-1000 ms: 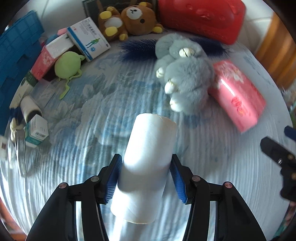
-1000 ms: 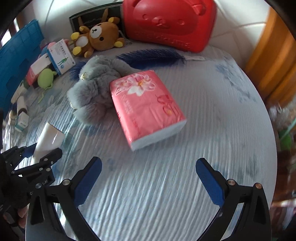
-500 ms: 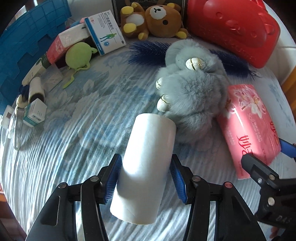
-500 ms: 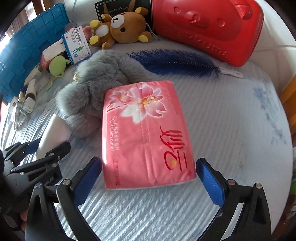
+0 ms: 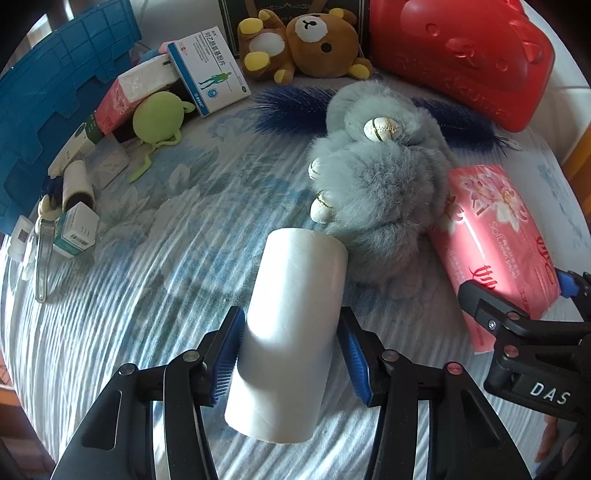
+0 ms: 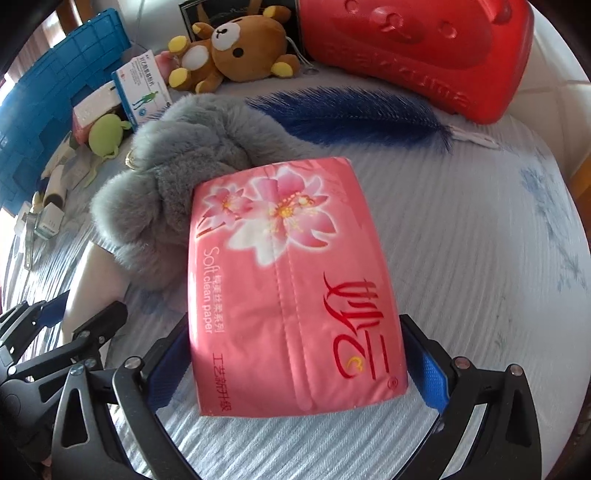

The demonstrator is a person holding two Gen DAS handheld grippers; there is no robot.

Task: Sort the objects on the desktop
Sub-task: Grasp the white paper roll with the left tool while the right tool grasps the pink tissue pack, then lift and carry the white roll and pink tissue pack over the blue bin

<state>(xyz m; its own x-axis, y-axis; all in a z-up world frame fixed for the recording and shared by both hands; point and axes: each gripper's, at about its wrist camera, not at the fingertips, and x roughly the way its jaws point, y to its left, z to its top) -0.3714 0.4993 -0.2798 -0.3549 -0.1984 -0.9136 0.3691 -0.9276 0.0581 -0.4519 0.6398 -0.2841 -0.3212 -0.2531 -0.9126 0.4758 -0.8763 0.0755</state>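
The left tool (image 5: 290, 354) grips a white paper roll (image 5: 291, 332) between its blue pads, its far end touching the grey plush toy (image 5: 384, 177). The right tool (image 6: 295, 365) stands wide open, its fingers straddling the near end of the pink tissue pack (image 6: 288, 280), which lies on the table (image 6: 480, 240) against the plush toy.

A cloth (image 5: 155, 280) with blue flowers and thin stripes covers the whole desk. Bright sun falls on it in patches. A white wall (image 5: 170, 18) stands behind the far edge. Brown wood (image 6: 581, 173) shows past the right edge
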